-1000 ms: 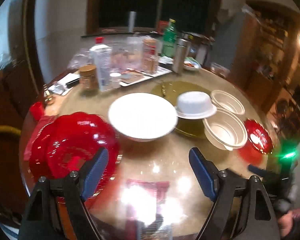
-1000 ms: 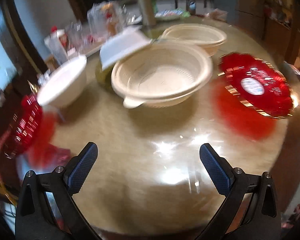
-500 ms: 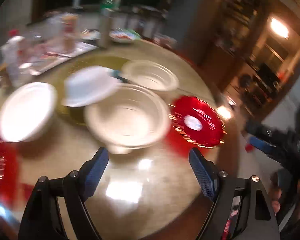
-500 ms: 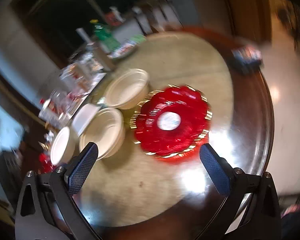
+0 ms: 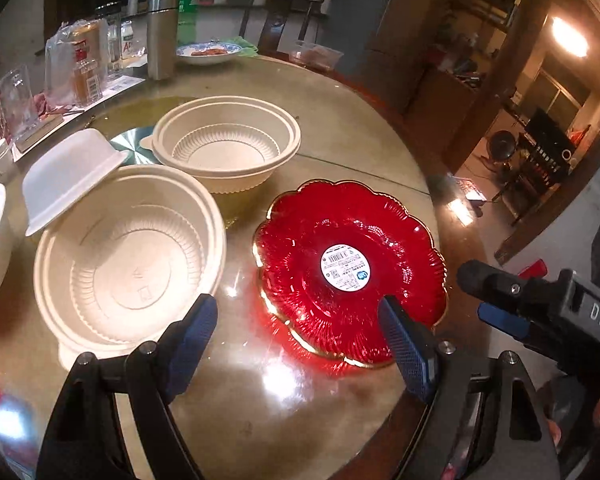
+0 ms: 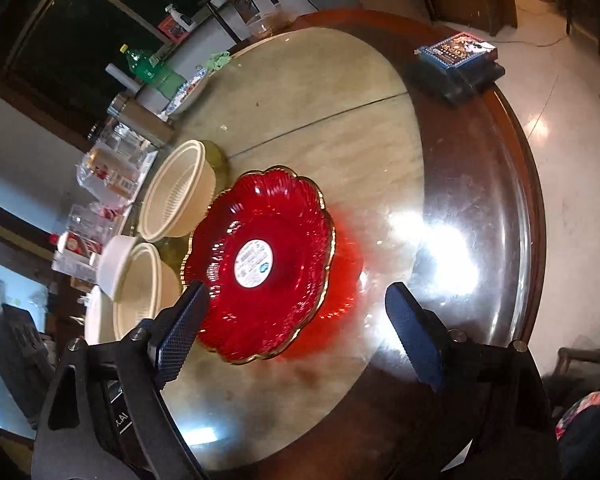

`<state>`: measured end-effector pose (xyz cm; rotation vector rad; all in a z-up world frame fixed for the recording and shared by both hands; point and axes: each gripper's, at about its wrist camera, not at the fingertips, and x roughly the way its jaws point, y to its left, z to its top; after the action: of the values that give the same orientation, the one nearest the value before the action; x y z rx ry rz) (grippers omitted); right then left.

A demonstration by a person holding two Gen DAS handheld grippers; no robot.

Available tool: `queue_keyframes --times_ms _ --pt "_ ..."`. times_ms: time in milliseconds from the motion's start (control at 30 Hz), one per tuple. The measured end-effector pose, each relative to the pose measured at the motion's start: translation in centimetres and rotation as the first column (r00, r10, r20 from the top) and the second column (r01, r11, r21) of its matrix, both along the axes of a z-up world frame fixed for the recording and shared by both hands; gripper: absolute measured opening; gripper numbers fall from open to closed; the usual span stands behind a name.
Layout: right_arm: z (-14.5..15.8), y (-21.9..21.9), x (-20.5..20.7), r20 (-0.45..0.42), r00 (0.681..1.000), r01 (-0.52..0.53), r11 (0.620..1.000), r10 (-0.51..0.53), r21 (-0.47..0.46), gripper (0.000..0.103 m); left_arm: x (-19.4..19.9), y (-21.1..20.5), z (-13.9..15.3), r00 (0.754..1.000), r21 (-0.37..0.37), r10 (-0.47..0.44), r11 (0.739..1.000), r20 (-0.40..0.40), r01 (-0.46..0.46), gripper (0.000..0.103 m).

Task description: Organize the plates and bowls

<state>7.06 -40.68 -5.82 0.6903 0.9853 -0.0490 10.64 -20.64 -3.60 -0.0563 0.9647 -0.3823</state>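
Dimly lit room; glossy round table (image 5: 340, 128) noted. Red scalloped plate (image 6: 284, 240), gilt-rimmed, white label centred. Both grippers parted, nothing held; right gripper (image 6: 296, 324) jaws just narrowing.

plate (image 5: 352, 268) is deep red, ribbed, gold scalloped rim, white sticker; bowls (image 5: 128, 252) cream, ribbed inside; table (image 5: 340, 128) beige marble.

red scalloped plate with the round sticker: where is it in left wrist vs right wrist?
Left wrist: red plate right of centre, flat on the table, its near edge behind the right-hand finger of the open left gripper.
Right wrist: red plate centre-left, ahead of the open right gripper, whose jaws have just been closing, nothing between them.
Shared landmark: cream ribbed bowl just beyond the plate.
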Motion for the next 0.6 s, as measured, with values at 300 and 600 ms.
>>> queue_keyframes --times_ms 300,600 --pt "-1.5 -0.2 1.2 -0.036 0.999 -0.024 1.0 0.024 -0.005 0.057 0.9 -0.8 -1.2 0.999 0.044 0.034 0.998 0.005 -0.034 0.083" --pt "-2.6 -0.3 2.1 -0.081 0.997 -0.016 1.0 0.014 -0.02 0.027 2.3 -1.6 -2.6 0.997 0.077 0.065 0.995 -0.039 -0.062 0.081"
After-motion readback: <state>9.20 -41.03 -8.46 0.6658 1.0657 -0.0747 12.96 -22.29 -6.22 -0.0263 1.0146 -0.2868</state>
